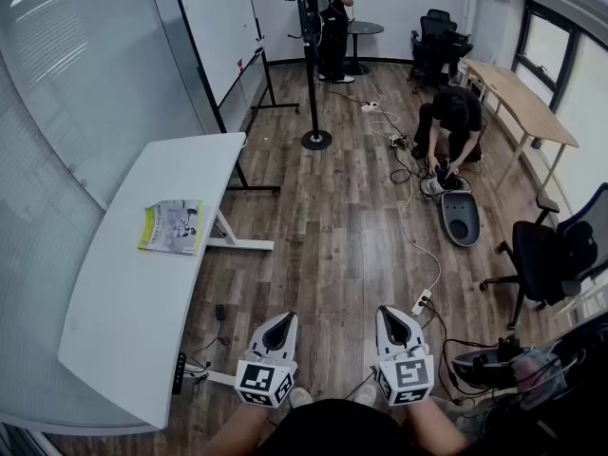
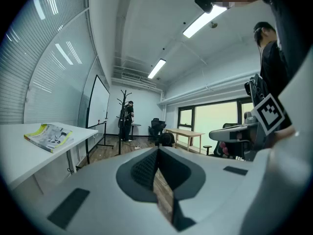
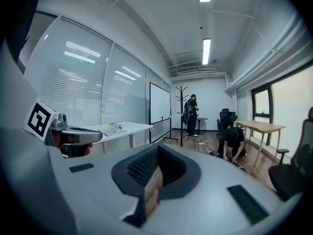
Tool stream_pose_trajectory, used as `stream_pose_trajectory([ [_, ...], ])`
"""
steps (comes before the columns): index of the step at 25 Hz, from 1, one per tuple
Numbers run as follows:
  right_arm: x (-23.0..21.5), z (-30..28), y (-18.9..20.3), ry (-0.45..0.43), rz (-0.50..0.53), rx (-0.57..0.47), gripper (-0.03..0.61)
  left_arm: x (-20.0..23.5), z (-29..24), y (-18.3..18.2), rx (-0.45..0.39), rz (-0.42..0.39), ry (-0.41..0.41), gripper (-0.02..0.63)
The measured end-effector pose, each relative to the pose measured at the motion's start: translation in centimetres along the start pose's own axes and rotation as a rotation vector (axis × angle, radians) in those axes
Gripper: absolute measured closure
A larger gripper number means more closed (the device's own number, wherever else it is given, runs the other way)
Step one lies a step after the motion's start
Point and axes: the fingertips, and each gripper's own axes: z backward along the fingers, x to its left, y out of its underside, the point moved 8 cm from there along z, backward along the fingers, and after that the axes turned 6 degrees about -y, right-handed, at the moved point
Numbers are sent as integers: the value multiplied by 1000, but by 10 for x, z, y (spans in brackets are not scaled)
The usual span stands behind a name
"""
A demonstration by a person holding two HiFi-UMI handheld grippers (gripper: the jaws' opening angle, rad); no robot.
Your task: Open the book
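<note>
The book [image 1: 172, 226] lies closed, with a yellow-green spine edge and a grey cover, on the white table [image 1: 133, 302] at my left. It also shows small in the left gripper view, as the book [image 2: 49, 136], and far off in the right gripper view, as the book [image 3: 113, 128]. My left gripper [image 1: 283, 321] and right gripper [image 1: 391, 313] are held side by side over the wooden floor, well short of the table and to its right. Both point roughly level into the room. The left gripper [image 2: 157, 151] is shut on nothing, and so is the right gripper [image 3: 157, 150].
A whiteboard on a stand [image 1: 220, 36] and a coat stand [image 1: 313, 65] are beyond the table. One person crouches over cables [image 1: 454, 122], another stands at the back [image 1: 332, 12]. A power strip [image 1: 421, 302], office chairs [image 1: 551, 255] and a wooden desk [image 1: 521, 98] fill the right side.
</note>
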Motion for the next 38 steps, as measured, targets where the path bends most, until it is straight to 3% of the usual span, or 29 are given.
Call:
stream_pose_trajectory([
  [7,7,-11,-3,-21,11,11,577,13,1,-4,-18,29,-5,603],
  [14,30,-24,-1,-38,-88,27,575,34,13,-6,-13,17,11,603],
  [24,74,-36,6,-29,-96,27,575,62,31,-1,9,-32,73,603],
  [27,67,-41,9,-13,-50,43,575,66,18,1,7,-22,80,603],
  [31,51,-63,13,-14,-60,62,575,74,-7,6,27,-8,80,603],
  [38,5,-112,2,-67,-57,57,574,72,-63,-8,30,-7,32,604],
])
